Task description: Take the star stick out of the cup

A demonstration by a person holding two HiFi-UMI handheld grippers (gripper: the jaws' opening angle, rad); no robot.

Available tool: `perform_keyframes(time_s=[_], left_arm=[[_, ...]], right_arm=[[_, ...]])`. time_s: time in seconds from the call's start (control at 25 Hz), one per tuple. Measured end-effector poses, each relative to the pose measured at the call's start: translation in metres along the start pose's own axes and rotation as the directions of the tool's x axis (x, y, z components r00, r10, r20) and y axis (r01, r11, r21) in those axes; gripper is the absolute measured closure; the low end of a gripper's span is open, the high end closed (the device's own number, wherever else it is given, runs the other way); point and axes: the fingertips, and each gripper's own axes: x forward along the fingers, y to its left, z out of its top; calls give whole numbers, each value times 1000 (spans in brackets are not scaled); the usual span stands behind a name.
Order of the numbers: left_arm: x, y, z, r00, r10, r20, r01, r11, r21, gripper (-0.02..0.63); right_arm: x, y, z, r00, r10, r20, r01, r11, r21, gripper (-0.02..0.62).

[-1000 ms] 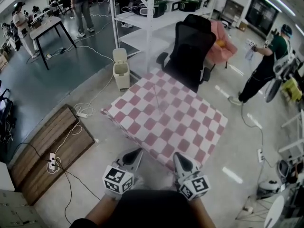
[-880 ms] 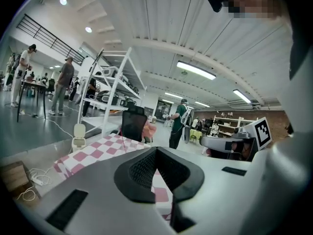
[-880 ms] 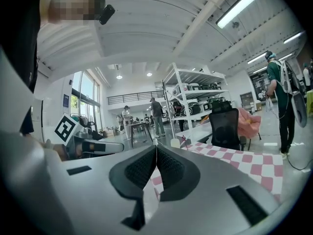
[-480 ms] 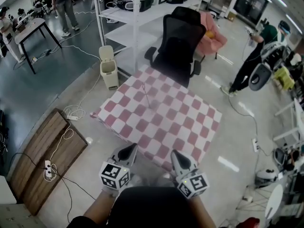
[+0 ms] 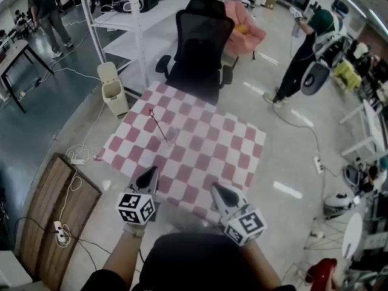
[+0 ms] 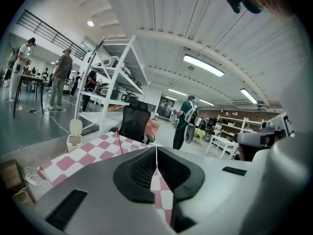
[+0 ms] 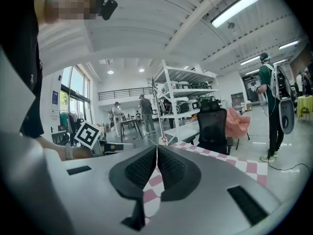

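Your L gripper [image 5: 150, 176] & R gripper [image 5: 218, 191]: both jaws pressed together, nothing btwn, at near edge of checkered table [image 5: 212, 156]. Star stick [image 5: 159, 126] leans in cup [image 5: 170, 136], mid-table, toward its left side.

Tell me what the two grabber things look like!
The grey plastic left gripper and the matching right gripper each have pointed fingers with black ridged pads and carry a white cube with black square markers. The person wears a black top.
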Motion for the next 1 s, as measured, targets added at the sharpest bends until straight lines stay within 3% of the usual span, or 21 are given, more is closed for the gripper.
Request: perform_keyframes(time_s=[0.28, 0.52, 0.76, 1.0], left_arm=[[73, 39, -1, 998, 44, -38, -45, 998, -34, 560], [133, 83, 0, 989, 127, -78, -130, 991, -28, 463], [180, 130, -4, 963, 238, -128, -244, 969, -37, 388], [213, 163, -6, 944, 295, -151, -304, 952, -38, 380]], right_arm=[[12, -7, 17, 998, -14, -55, 14, 1000, -4, 588], [16, -3, 18, 996, -17, -84, 13, 999, -47, 588], [9, -1, -2, 989, -47, -142, 40, 998, -49, 588], [-1, -10, -20, 979, -96, -182, 87, 995, -55, 588]])
